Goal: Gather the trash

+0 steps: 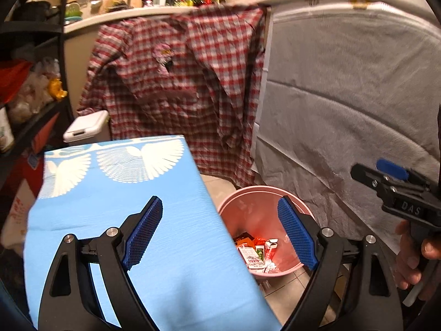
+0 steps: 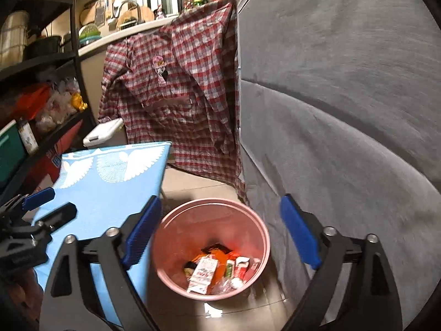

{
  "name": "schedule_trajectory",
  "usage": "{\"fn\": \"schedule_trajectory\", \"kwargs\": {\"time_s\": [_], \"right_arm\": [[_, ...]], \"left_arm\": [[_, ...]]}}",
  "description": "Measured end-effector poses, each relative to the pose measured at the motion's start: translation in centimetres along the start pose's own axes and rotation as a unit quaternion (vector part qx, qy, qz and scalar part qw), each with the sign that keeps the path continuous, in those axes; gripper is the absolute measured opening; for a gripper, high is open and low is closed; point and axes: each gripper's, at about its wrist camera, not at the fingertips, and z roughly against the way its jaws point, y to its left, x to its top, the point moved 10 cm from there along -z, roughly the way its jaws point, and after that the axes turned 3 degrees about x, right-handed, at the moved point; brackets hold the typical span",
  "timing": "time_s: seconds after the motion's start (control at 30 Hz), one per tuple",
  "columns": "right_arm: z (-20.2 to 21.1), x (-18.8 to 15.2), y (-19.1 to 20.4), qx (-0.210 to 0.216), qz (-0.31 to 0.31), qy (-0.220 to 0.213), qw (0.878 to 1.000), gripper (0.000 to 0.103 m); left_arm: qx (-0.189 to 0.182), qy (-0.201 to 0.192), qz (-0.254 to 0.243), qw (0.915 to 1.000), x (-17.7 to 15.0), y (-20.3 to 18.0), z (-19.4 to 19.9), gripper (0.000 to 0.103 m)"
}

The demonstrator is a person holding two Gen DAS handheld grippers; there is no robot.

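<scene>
A pink bin (image 1: pixel 242 207) stands on the tiled floor beside a blue-covered table (image 1: pixel 124 193). Several pieces of trash (image 1: pixel 256 251), small cartons and orange wrappers, lie in its bottom. It also shows in the right wrist view (image 2: pixel 256 220) with the trash (image 2: pixel 215 273) inside. My left gripper (image 1: pixel 220 234) is open and empty, held over the table's right edge and the bin. My right gripper (image 2: pixel 220 234) is open and empty, held above the bin. The right gripper also shows at the right edge of the left wrist view (image 1: pixel 386 173).
A red plaid shirt (image 1: pixel 179 82) hangs from a counter behind the bin. A grey cloth-covered panel (image 1: pixel 344 110) stands right of the bin. A black shelf rack (image 2: pixel 41 96) with bags and boxes is at left. A white lidded bin (image 1: pixel 85 127) sits behind the table.
</scene>
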Motion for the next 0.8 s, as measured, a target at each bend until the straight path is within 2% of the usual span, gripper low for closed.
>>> {"fn": "schedule_trajectory", "kwargs": {"time_s": [0.07,0.2,0.33,0.47,0.7,0.8], "right_arm": [[1.2,-0.7,0.5,0.0,-0.003,-0.004,1.0,0.098],[3.9,-2.6,2.1,-0.005,0.011,-0.011,1.0,0.098],[6.7,-4.3,3.6,-0.015,0.032,-0.025,0.999,0.098],[9.0,-5.6,3.7,-0.021,0.028,-0.033,0.999,0.098],[11.5,-8.3,3.8,-0.024,0.03,-0.033,0.999,0.098],[11.4,-8.8,4.1,-0.025,0.04,-0.027,0.999,0.098]], "left_arm": [[0.007,-0.012,0.005,0.9999,-0.1,0.7,1.9,0.089],[0.028,-0.024,0.024,0.999,-1.4,2.2,5.2,0.095],[0.046,-0.029,0.043,0.9976,-3.3,2.9,8.6,0.095],[0.072,-0.024,0.045,0.9961,-5.7,2.9,11.2,0.095],[0.07,0.01,0.079,0.9943,-10.1,2.5,12.3,0.095],[0.079,0.016,0.078,0.9937,-10.7,2.5,12.0,0.095]]}}
